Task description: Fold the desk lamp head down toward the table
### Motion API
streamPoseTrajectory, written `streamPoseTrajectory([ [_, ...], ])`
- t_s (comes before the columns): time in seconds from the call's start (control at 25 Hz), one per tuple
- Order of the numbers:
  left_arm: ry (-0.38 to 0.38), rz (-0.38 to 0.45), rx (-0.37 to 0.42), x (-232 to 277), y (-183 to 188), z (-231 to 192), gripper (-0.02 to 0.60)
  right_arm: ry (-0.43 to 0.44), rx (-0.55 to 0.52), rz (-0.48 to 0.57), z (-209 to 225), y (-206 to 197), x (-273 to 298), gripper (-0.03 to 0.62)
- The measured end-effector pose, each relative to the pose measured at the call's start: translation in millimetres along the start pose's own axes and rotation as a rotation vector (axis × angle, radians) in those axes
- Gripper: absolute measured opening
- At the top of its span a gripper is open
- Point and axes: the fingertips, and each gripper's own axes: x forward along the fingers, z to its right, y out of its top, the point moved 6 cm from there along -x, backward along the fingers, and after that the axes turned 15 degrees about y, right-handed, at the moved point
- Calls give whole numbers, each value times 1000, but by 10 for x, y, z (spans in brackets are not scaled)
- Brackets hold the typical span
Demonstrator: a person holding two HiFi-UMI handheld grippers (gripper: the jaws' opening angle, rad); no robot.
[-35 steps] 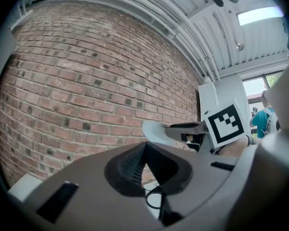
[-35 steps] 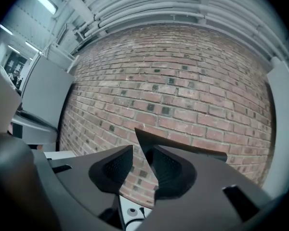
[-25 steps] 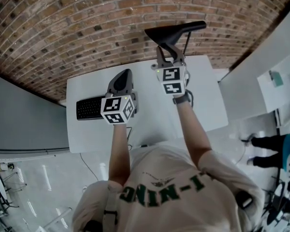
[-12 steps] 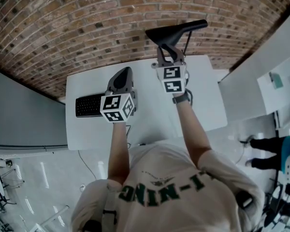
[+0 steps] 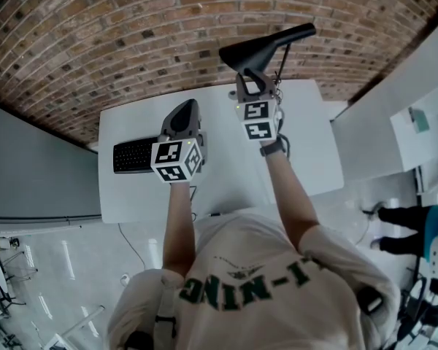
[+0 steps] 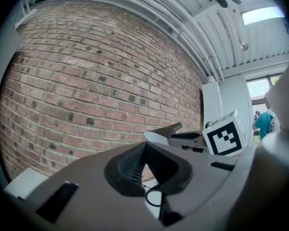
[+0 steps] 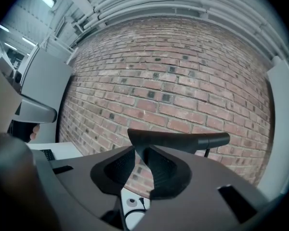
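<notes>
Above the white tabletop [image 5: 131, 203], your right arm reaches forward. Its hand-held gripper [image 5: 253, 74] is clamped on the raised black lamp head [image 5: 261, 44], and the jaws have just eased slightly wider. Your left hand-held gripper [image 5: 187, 109] hangs level, jaws together, empty. The green lettering on your shirt [image 5: 277, 261] is only partly legible. The lamp head slants steeper than a second ago.

White rectangular table [image 5: 310, 162] set against far red brick wall [image 5: 95, 35]. Black keyboard [image 5: 133, 155] at table's left edge. Left gripper [image 5: 186, 112] hovers over table, just right of keyboard. Right gripper [image 5: 250, 76] grips near end of black flat desk lamp head [image 5: 266, 42]; jaws have just been opening slightly, lamp end between them.
</notes>
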Motion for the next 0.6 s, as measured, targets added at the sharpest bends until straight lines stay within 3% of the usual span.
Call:
streamPoseTrajectory([
  [0.6,-3,-15,-2,135,-31,79,0,7,28,-50,16,-346,71,95],
])
